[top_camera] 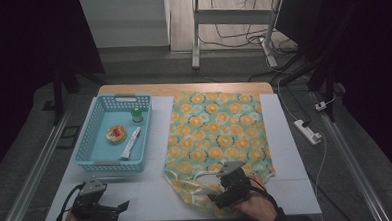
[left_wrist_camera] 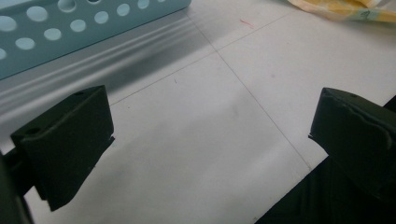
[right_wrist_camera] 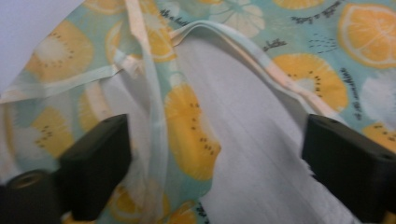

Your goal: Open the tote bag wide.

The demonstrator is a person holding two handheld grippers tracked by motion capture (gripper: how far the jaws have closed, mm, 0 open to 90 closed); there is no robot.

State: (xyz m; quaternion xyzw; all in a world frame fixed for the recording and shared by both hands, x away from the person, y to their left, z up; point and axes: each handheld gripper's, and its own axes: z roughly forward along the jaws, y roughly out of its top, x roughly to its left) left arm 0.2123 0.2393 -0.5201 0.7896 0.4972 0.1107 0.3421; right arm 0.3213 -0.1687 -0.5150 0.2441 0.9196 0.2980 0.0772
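At near edge of surface (top_camera: 152, 192), under spread-jawed right tool (right_wrist_camera: 215, 154): citrus-print fabric bag (top_camera: 217, 134), light, limp, likely slippery, best pinched at handle strap (right_wrist_camera: 154, 116); left tool (left_wrist_camera: 205, 140) released.

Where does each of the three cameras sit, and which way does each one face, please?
High view: above the person's side, looking forward and down on the table; both hands and grippers enter below.
Left gripper view: on the left gripper, open, facing bare table beside the blue basket.
Right gripper view: on the right gripper, open over the fruit-print bag.
Shared: both gripper views show the bag.
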